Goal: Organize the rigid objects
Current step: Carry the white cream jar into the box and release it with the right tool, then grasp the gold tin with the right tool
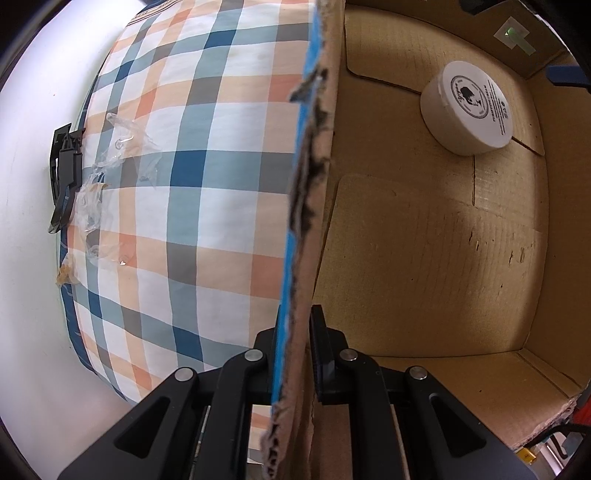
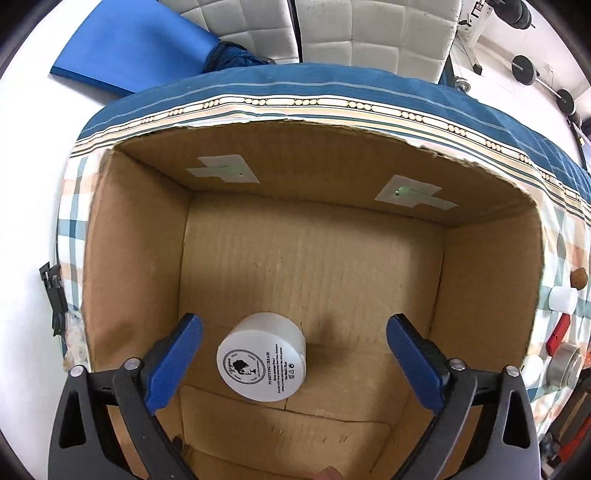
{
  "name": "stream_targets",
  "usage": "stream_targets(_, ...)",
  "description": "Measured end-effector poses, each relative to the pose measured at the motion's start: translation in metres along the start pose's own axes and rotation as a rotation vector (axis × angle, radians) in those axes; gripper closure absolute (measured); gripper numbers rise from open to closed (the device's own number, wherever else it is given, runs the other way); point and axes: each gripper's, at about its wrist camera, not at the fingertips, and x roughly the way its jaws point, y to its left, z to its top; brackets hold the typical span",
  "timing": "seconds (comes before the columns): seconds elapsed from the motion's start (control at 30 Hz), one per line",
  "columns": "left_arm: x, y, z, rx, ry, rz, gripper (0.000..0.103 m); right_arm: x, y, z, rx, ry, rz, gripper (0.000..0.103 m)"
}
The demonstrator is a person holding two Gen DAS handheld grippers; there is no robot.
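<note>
Item: cream jar (image 2: 264, 356) on the cardboard box (image 2: 314, 266) floor, released; my right gripper (image 2: 295, 365) spread wide, to lift straight clear; my left gripper (image 1: 295, 369) clenched on the box wall, steadying.

A white tufted headboard (image 2: 369, 33) and barbell weights (image 2: 524, 68) stand behind the plaid bedspread (image 1: 192, 177).

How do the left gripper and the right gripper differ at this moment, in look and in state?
The left gripper has black fingers and is shut on the box wall; the right gripper has blue fingers and is open, holding nothing. The left one is at the box edge; the right one is above the white jar in the box. Both point down.
</note>
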Motion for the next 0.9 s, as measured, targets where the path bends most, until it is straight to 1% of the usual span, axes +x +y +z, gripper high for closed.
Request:
stream_targets(0.3,-0.001,-0.001,-0.001,-0.002,-0.004,0.0,0.095,-0.023,-0.004,-0.015,-0.002,-0.012,0.0,0.0)
stream_targets(0.4,-0.001,0.0,-0.001,-0.004,-0.003,-0.002,0.095,-0.034,-0.013,-0.024,0.016,-0.023,0.029,0.0)
stream_targets(0.5,-0.002,0.0,-0.002,-0.005,-0.005,-0.001,0.095,-0.052,-0.031,-0.033,0.059,-0.049,0.065,0.0)
stream_targets(0.57,-0.003,0.0,-0.001,-0.004,-0.003,0.001,0.095,-0.064,-0.052,-0.039,0.107,-0.066,0.091,0.0)
stream_targets(0.63,-0.002,0.002,-0.001,-0.007,0.0,-0.003,0.095,-0.078,-0.083,-0.042,0.166,-0.095,0.104,0.0)
stream_targets(0.7,-0.002,0.003,0.0,-0.012,0.002,-0.005,0.095,-0.091,-0.116,-0.043,0.226,-0.135,0.09,0.0)
stream_targets(0.77,-0.002,0.004,0.0,-0.017,0.004,-0.004,0.095,-0.096,-0.146,-0.037,0.267,-0.148,0.072,0.0)
stream_targets(0.83,-0.002,0.006,0.001,-0.023,0.007,-0.008,0.095,-0.091,-0.178,-0.027,0.317,-0.136,0.062,0.0)
stream_targets(0.9,-0.002,0.007,0.002,-0.032,0.01,-0.014,0.095,-0.077,-0.207,-0.013,0.363,-0.116,0.037,0.0)
